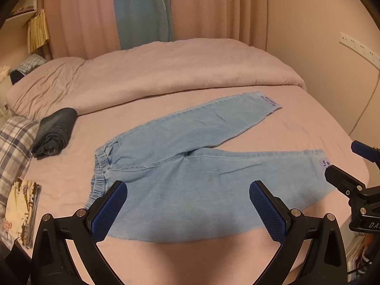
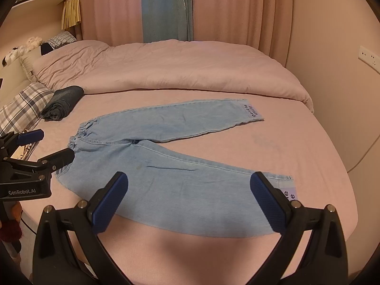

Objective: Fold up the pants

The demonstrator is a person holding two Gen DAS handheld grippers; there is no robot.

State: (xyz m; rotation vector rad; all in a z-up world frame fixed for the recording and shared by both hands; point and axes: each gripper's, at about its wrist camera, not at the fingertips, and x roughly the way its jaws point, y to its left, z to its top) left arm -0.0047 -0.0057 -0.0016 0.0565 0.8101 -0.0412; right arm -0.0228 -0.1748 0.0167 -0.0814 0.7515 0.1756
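Home bedroom: bed (image 1: 166, 76), curtains (image 1: 201, 7).

Pink curtains (image 2: 237, 9) behind a pink bed (image 2: 308, 166), perhaps dim light

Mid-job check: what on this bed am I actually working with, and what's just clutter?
Job:
light blue pants, spread flat
left tool, open
right tool, open

Clutter:
dark rolled garment
plaid pillow
pink duvet
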